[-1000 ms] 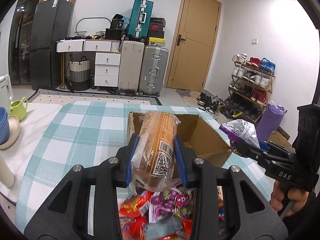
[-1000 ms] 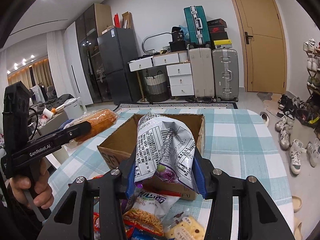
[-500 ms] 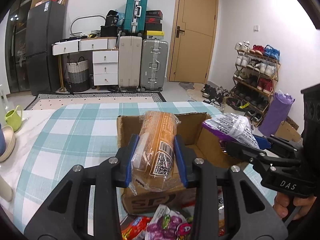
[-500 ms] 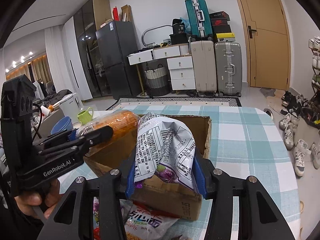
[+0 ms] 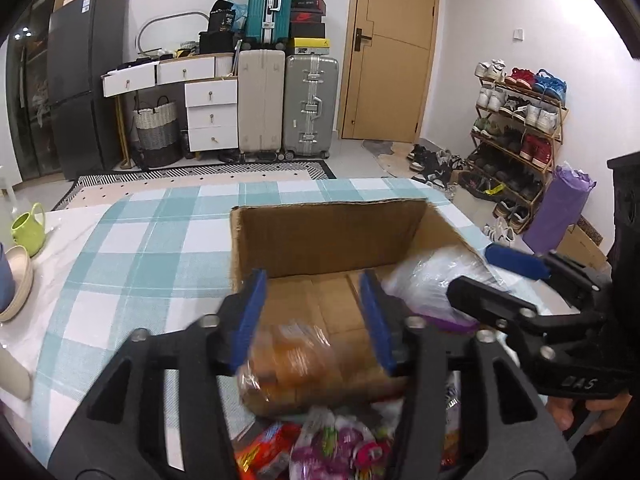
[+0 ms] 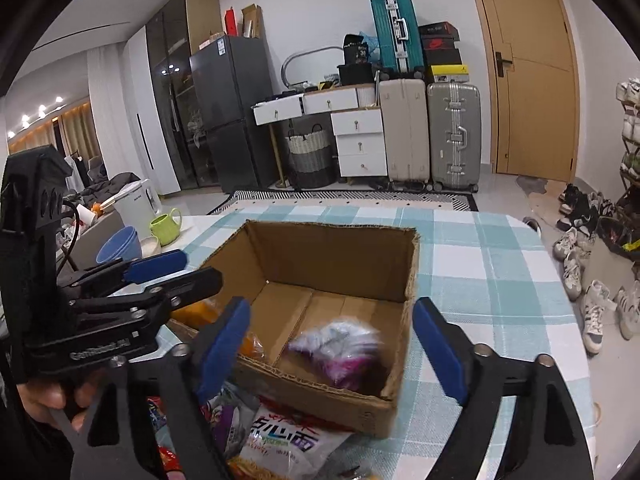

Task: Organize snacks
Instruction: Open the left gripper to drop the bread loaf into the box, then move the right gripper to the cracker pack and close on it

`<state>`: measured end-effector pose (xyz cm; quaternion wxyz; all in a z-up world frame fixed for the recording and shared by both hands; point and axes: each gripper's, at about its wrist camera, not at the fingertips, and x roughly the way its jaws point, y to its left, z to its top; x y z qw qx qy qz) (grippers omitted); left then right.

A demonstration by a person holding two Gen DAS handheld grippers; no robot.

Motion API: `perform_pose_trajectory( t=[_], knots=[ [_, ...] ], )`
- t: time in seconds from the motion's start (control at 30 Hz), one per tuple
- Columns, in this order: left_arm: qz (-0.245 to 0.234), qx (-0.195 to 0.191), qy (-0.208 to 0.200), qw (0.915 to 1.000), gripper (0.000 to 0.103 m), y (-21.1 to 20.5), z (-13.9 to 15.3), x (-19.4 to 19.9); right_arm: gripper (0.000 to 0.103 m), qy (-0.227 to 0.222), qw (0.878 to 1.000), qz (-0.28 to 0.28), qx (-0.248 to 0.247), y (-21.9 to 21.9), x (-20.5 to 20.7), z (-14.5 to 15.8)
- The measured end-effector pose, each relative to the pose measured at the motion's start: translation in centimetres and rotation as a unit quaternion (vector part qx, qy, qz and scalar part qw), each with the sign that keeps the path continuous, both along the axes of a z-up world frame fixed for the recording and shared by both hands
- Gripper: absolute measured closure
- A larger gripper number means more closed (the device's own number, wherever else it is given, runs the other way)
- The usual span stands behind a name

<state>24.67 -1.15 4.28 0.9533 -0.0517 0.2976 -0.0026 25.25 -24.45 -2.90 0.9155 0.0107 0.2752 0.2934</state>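
Orange bread pack (image 5: pixel 296 364) and purple bag (image 6: pixel 344 350) motion-blurred

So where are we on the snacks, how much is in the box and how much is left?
Two packs sit in the cardboard box: the orange snack pack at its left side and the purple-and-white bag on the right of the floor. Both look blurred, likely just dropped. The left claw and right claw are open, holding nothing. Left: the loose packets in front of the box.

White walls, tan door (image 5: pixel 390 50), black fridge (image 5: pixel 82 80), suitcases (image 5: pixel 288 104), shoe rack (image 5: pixel 516 128)
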Motion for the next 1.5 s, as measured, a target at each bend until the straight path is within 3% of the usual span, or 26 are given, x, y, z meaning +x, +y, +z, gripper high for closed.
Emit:
perform_pose_trajectory(
  t=[0.1,0.23,0.3,0.53,0.83,1.27,1.5],
  knots=[
    [-0.004,-0.007,-0.017,0.9998,0.02,0.3,1.3,-2.0,0.004,0.008,1.0,-0.009,0.003,-1.2,-0.9,0.4],
    [-0.004,-0.016,-0.025,0.9996,0.014,2.1,2.4,-5.7,0.001,0.005,1.0,-0.029,-0.004,-3.0,-3.1,0.5],
    [0.007,-0.013,-0.026,0.9996,0.001,2.8,2.5,-7.5,0.001,0.012,0.999,-0.036,-0.012,-3.5,-4.2,0.2],
    [0.023,0.022,-0.026,0.9992,0.001,3.6,1.4,-14.1,0.001,0.037,0.999,-0.028,-0.016,-4.4,-7.6,-1.7],
    [0.021,0.035,0.009,0.9991,0.001,3.5,-2.0,-18.1,0.001,0.046,0.998,-0.018,-0.035,-3.9,-10.6,-3.7],
    [0.035,0.038,0.042,0.9978,0.001,4.3,-3.9,-16.9,0.001,0.09,0.992,-0.071,-0.058,-6.8,-8.7,-5.5],
    [0.039,0.018,0.065,0.997,0.001,5.6,-5.5,-16.0,0.001,0.116,0.987,-0.074,-0.087,-7.0,-7.5,-7.5]
  ],
)
